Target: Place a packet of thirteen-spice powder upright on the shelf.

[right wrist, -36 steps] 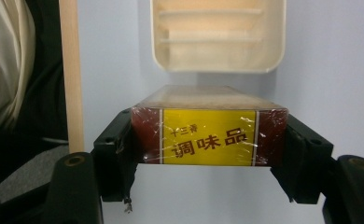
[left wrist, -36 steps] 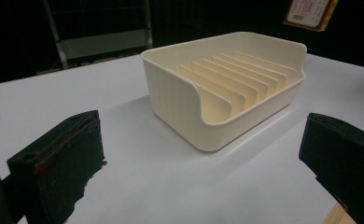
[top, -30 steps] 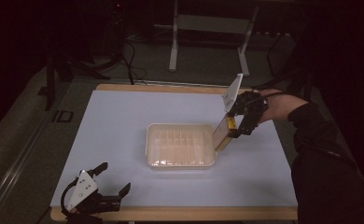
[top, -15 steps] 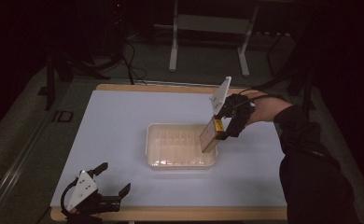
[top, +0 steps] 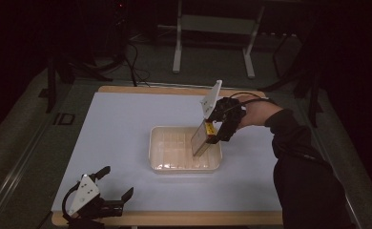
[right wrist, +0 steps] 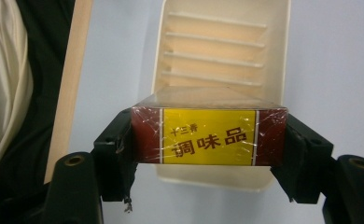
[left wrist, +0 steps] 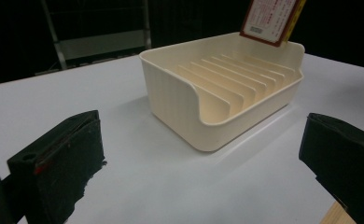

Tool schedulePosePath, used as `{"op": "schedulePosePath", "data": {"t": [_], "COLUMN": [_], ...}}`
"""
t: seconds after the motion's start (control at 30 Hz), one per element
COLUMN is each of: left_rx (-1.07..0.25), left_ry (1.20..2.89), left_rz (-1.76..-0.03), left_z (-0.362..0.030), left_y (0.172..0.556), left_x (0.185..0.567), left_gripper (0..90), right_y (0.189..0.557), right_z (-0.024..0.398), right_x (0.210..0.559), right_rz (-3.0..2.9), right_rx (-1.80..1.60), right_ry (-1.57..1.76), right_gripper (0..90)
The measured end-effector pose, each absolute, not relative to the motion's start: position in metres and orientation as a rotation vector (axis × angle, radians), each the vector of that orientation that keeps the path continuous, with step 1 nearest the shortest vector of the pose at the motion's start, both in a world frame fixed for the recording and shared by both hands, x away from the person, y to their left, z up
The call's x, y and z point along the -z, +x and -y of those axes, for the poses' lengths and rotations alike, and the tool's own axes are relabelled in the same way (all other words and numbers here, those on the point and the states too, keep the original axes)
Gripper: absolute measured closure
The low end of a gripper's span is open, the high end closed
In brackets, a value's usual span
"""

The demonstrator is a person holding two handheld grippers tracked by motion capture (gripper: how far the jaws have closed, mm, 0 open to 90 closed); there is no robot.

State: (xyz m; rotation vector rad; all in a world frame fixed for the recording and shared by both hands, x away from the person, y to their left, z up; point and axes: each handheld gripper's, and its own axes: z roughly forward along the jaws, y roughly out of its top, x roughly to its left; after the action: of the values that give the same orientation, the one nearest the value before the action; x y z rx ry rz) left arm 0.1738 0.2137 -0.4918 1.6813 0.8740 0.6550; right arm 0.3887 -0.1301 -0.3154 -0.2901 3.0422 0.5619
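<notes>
A cream slotted tray (top: 152,149) sits in the middle of the white table. My right gripper (top: 213,134) is shut on a flat red-and-yellow box (top: 200,141) wrapped in clear film and holds it tilted over the tray's right end, its lower edge inside the rim. In the right gripper view both pads press the ends of the box (right wrist: 208,136), with the tray (right wrist: 285,46) and its ribs below. My left gripper (top: 117,182) lies open on the table's front left corner. Its view looks across at the tray (left wrist: 171,88) and the box (left wrist: 271,18) above the far wall.
The table's wooden edge (right wrist: 73,70) runs beside the tray on the person's side. A dark sleeve (top: 294,143) reaches in from the right. Behind the table stand a metal frame (top: 212,24) and loose cables (top: 136,52) on the floor.
My right gripper has carried the box leftward and a little down, from the tray's right edge to over its right end. The left gripper has not moved.
</notes>
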Motion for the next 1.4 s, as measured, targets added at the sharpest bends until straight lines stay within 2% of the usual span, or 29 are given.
{"op": "schedulePosePath", "data": {"t": [0.93, 1.4], "left_rx": [-0.657, -0.66], "left_ry": [1.675, 1.68], "left_rz": [-0.87, -0.863], "left_z": [-0.214, -0.214], "left_y": [0.173, 0.172], "left_x": [0.491, 0.491], "left_gripper": [0.1, 0.1], "right_y": [0.392, 0.403], "right_z": [0.074, 0.065], "right_x": [0.334, 0.354], "right_rz": [-3.02, -3.009], "right_rx": [-0.742, -0.806], "right_ry": [-0.328, -0.265], "right_gripper": [32.0, 32.0]}}
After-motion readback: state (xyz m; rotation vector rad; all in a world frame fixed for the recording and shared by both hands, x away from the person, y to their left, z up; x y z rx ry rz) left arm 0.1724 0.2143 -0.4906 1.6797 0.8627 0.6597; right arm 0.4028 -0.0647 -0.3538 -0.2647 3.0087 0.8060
